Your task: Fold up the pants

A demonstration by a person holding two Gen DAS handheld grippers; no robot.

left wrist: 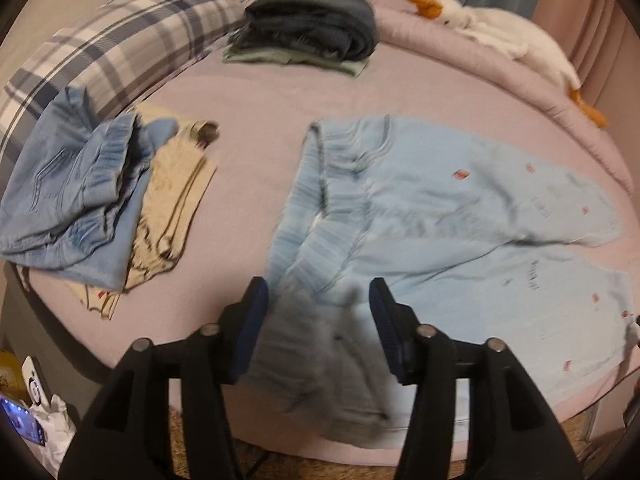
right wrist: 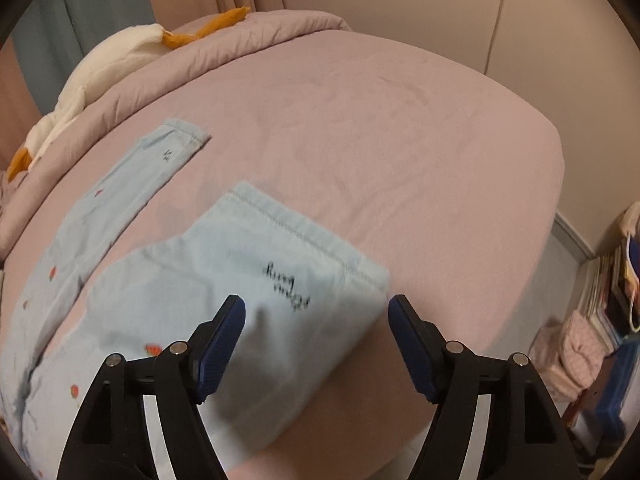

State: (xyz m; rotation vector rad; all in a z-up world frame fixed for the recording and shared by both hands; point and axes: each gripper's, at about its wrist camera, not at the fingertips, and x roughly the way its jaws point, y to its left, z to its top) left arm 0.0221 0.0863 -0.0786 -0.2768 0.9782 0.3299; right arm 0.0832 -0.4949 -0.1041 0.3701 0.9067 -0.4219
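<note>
Light blue pants [left wrist: 440, 216] with small red prints lie spread on the pink bed [left wrist: 260, 92], waistband to the left, legs to the right. My left gripper [left wrist: 318, 300] is open, jaws wide apart over the near end of the waistband, where blurred fabric lies between them. In the right wrist view the two legs [right wrist: 224, 272] lie apart; the near leg's hem [right wrist: 304, 236] carries black writing. My right gripper [right wrist: 316, 320] is open over that near leg end. Whether the fingers touch the cloth I cannot tell.
A crumpled blue garment [left wrist: 76, 196] on beige clothes [left wrist: 176, 204] lies at the left. A dark folded stack [left wrist: 312, 24] sits at the back beside a plaid pillow [left wrist: 120, 44]. A white plush goose [left wrist: 500, 28] lies on the rolled duvet. Books and bags [right wrist: 600, 320] stand off the bed's right.
</note>
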